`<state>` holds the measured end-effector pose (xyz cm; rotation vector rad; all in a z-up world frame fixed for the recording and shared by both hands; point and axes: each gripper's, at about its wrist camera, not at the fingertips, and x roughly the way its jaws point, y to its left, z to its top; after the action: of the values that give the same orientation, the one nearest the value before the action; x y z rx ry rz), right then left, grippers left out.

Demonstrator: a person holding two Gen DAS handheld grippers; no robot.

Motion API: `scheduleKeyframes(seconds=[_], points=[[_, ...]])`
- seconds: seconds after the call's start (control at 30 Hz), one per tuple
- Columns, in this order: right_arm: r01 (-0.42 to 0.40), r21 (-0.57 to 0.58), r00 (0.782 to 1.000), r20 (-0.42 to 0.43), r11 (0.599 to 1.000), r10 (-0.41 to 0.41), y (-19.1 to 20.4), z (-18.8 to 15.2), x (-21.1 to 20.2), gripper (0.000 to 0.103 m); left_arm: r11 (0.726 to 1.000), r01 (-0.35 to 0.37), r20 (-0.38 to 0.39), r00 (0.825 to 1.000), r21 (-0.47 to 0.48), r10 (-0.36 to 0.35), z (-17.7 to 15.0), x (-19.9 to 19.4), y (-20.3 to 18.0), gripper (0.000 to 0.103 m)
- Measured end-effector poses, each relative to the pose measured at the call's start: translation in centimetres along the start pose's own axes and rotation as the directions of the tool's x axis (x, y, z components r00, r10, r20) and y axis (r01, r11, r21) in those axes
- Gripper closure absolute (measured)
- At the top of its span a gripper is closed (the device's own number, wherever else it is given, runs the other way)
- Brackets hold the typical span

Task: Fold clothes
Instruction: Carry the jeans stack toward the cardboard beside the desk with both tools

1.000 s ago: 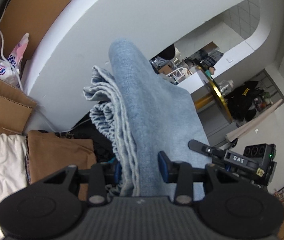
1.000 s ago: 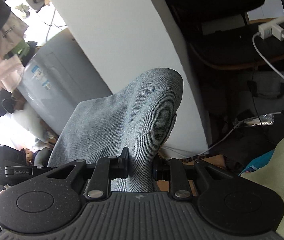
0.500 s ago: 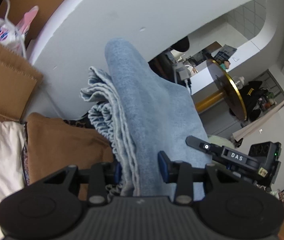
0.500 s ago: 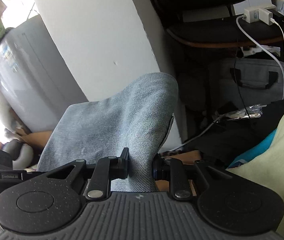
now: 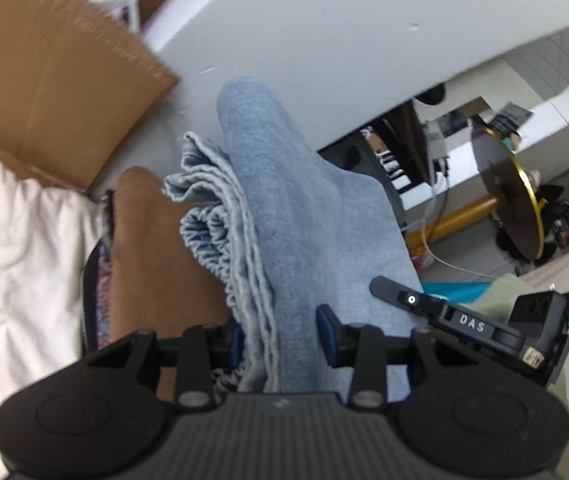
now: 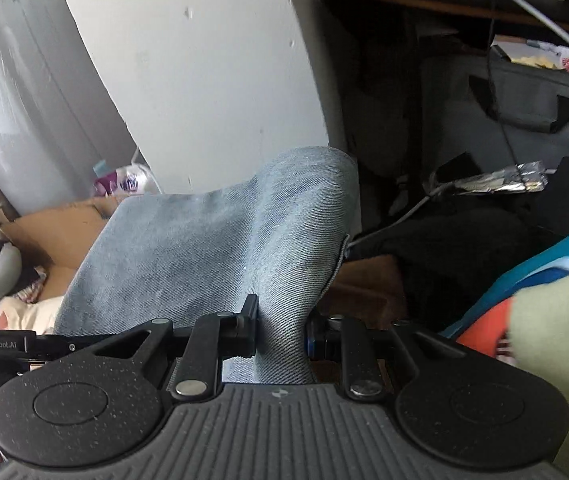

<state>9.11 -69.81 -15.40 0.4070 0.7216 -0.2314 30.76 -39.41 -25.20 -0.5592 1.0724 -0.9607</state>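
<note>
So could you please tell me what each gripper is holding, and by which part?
Both hold the denim garment: the left gripper clamps its bunched, gathered edge, the right gripper a smooth fold.

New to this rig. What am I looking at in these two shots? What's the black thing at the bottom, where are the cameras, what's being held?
There is no robot arm here. A person carries a handheld two-finger gripper in each hand, and each gripper has a fisheye camera looking forward along its fingers. The ribbed black body at the bottom of each picture is the gripper itself.

One picture comes from the left gripper, the other from the right gripper. Both have their jaws closed on the same light blue denim garment, which bulges up ahead of the fingers. In the left view its frayed hem shows, and the right gripper appears at the side.

Below lie more clothes: a brown garment, white fabric and pale green fabric, with a cardboard box behind. The surface under them is hidden.
</note>
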Motion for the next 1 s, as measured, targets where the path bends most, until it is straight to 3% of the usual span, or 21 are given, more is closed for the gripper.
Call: scheduleKeyframes(seconds=[0.63,0.73,0.87,1.0], points=[[0.048,-0.003,0.994,-0.096,0.999,-0.048,-1.9,-1.0,7.4,0.081,0.993,-0.100,-0.033,0.995,-0.065,0.098,-0.2,3.8,3.2,0.062],[0.062,-0.008,0.993,-0.101,0.998,-0.062,-1.9,-1.2,7.9,0.080,0.983,-0.161,-0.057,0.986,-0.086,0.157,-0.1,3.4,3.0,0.059],[0.076,-0.017,0.992,-0.104,0.997,-0.077,-1.8,-1.4,8.2,0.080,0.968,-0.250,-0.085,0.965,-0.034,0.246,0.6,1.9,1.5,0.061],[0.084,0.001,0.991,-0.109,0.996,-0.084,-2.0,-1.4,8.1,0.079,0.956,-0.290,-0.097,0.951,0.043,0.293,2.0,-0.1,-0.2,0.064]])
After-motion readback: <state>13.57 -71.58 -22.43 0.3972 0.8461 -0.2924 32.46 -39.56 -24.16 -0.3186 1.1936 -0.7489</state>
